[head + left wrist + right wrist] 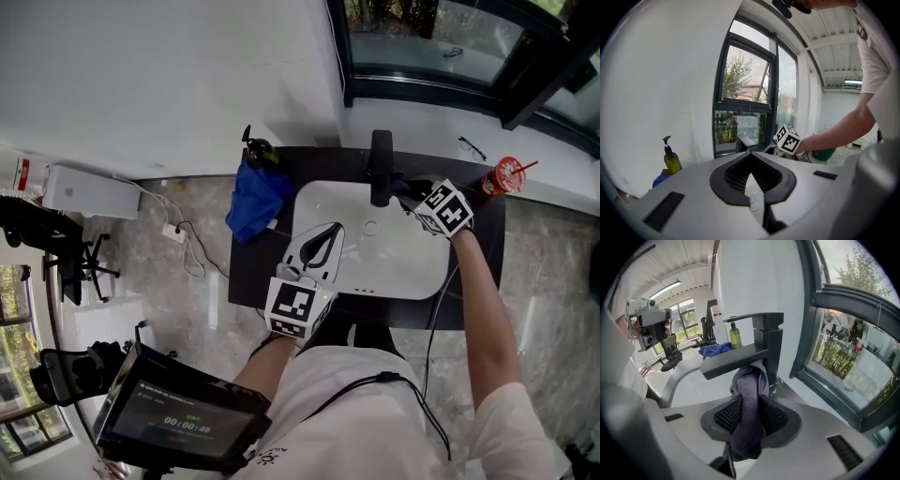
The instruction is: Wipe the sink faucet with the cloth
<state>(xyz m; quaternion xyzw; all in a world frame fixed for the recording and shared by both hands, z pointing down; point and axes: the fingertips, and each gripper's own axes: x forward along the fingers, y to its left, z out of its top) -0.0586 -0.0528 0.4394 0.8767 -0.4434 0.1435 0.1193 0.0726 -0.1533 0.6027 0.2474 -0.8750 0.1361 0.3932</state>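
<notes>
The dark faucet (380, 167) stands at the back of the white sink (424, 281). In the right gripper view its square spout (740, 359) juts out left just beyond the jaws. My right gripper (415, 194) is to the right of the faucet, shut on a grey cloth (749, 416). The cloth's bunched top lies against the faucet column under the spout. My left gripper (329, 232) hovers over the sink's front left part; its jaw tips meet with nothing between them (750, 173).
A blue cloth (255, 202) and a green soap bottle (258, 150) sit on the black counter (248, 272) left of the sink. A red cup (506, 175) stands at the right corner. A dark-framed window (843, 348) runs close behind the faucet.
</notes>
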